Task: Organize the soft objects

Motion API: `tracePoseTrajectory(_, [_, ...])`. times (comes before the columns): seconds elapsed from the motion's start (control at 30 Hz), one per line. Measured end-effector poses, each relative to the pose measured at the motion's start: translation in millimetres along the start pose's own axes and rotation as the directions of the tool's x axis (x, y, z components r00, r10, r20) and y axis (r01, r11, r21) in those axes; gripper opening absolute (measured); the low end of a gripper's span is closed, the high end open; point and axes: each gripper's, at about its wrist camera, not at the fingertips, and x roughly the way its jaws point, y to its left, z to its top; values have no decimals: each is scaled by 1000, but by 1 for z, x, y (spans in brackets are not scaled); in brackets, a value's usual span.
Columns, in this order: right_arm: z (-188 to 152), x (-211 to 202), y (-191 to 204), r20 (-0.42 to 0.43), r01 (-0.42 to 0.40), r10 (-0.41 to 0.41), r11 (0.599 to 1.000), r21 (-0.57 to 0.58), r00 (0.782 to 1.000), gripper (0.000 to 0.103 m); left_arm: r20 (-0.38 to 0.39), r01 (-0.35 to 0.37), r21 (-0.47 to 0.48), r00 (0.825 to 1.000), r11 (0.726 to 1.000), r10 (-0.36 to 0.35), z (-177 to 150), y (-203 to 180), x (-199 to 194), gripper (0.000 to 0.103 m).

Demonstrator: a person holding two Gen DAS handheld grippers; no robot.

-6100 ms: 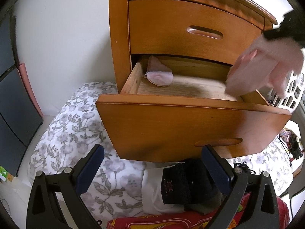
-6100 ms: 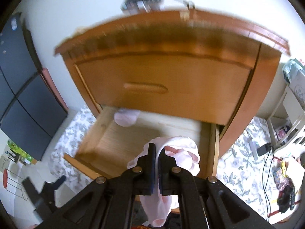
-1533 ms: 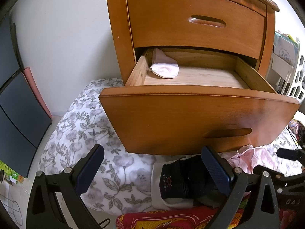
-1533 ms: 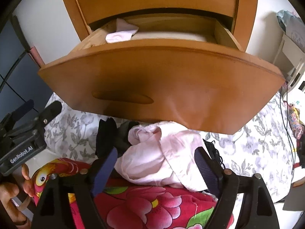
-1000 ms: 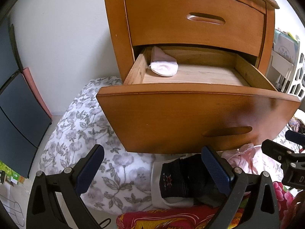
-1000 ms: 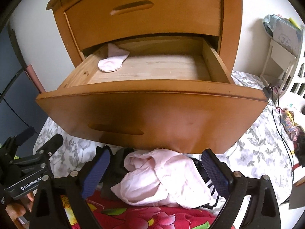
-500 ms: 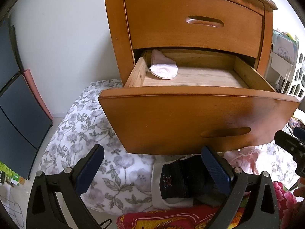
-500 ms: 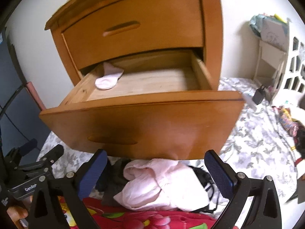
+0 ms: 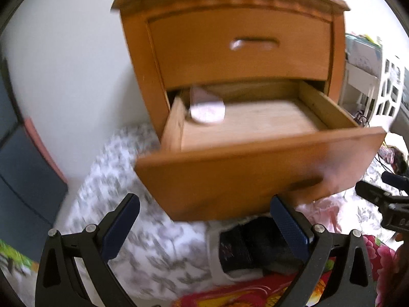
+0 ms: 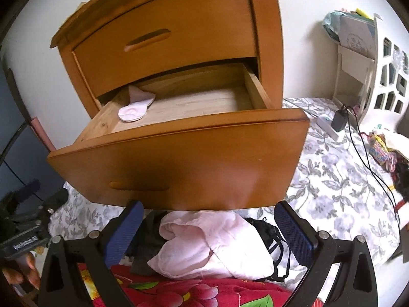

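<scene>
Right tool (image 10: 208, 232) spread wide, empty, just above crumpled pale pink thin-fabric garment (image 10: 212, 245): light, limp, best pinched at bunched upper fold.

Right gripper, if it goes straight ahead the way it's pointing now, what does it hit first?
Most likely the front panel of the open lower drawer, which fills the view between the open right gripper fingers. The pink garment lies lower; depth is uncertain.

Glossy varnished wood nightstand (image 10: 179, 33); raw matt wood inside its drawer (image 10: 194, 102). Soft pink cloth garment (image 10: 214, 245), thin. Matt floral cotton sheet (image 10: 332, 179). Gripper pads (image 10: 294, 232) textured blue rubber.
</scene>
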Motion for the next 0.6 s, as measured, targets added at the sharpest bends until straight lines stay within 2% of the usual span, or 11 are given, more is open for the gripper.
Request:
tracePoseTrajectory(0.17, [0, 2, -2, -9, 0, 0, 1000, 12, 1000, 103, 65, 26, -4, 998, 1000, -25, 43, 17, -18, 102])
tracePoseTrajectory(0.33, [-1, 4, -4, -21, -8, 8, 1000, 22, 1000, 103, 68, 74, -73, 995, 995, -69, 91, 37, -19, 102])
tracePoseTrajectory(0.47, [-1, 6, -6, -30, -11, 12, 999, 33, 999, 103, 26, 73, -98, 997, 992, -71, 126, 43, -5, 102])
tracePoseTrajectory(0.6, [-2, 8, -7, -36, -18, 19, 999, 39, 999, 103, -50, 93, -182, 993, 979, -104, 150, 53, 23, 102])
